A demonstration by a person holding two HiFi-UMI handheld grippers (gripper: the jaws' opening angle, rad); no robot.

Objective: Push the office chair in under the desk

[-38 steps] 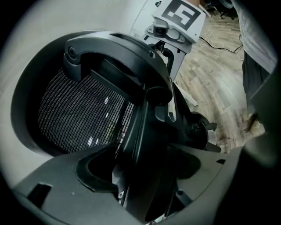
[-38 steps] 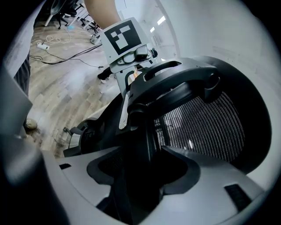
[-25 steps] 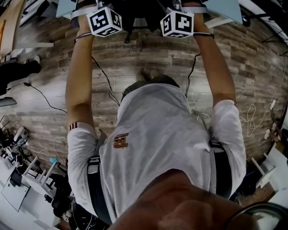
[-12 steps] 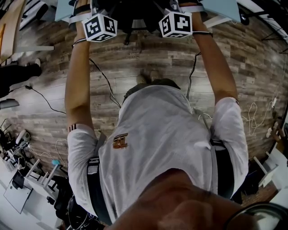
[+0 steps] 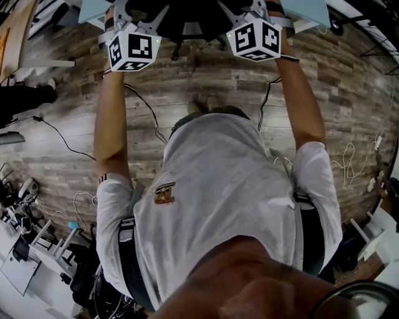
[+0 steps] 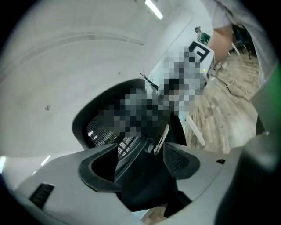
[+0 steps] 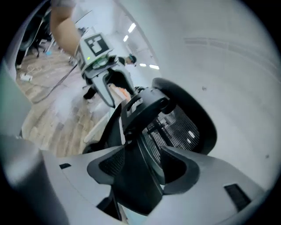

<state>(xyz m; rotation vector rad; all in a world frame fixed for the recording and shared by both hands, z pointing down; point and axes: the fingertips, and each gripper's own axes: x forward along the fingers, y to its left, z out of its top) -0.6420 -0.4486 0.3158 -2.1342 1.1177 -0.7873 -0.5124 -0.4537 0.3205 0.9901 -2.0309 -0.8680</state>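
Observation:
The black office chair (image 5: pixel 187 14) stands at the top of the head view, partly under the pale blue desk (image 5: pixel 310 9). My left gripper (image 5: pixel 141 20) and right gripper (image 5: pixel 247 17) reach out to it at arm's length, side by side. In the left gripper view the left gripper (image 6: pixel 140 163) has the black edge of the chair's mesh back (image 6: pixel 104 132) filling the gap between its jaws. The right gripper (image 7: pixel 142 169) grips the chair back's frame (image 7: pixel 145 132) the same way. The jaw tips are hidden in the head view.
The floor is wood plank (image 5: pixel 212 81) with black cables (image 5: pixel 144 109) trailing beside my feet. Dark gear and stands (image 5: pixel 37 240) crowd the lower left. White furniture and cords (image 5: pixel 374 187) sit at the right edge. A second desk panel (image 5: pixel 92 9) shows top left.
Both marker cubes have tilted and spread apart; the left one has shifted left and lower in the head view. More of the chair's base shows between the grippers.

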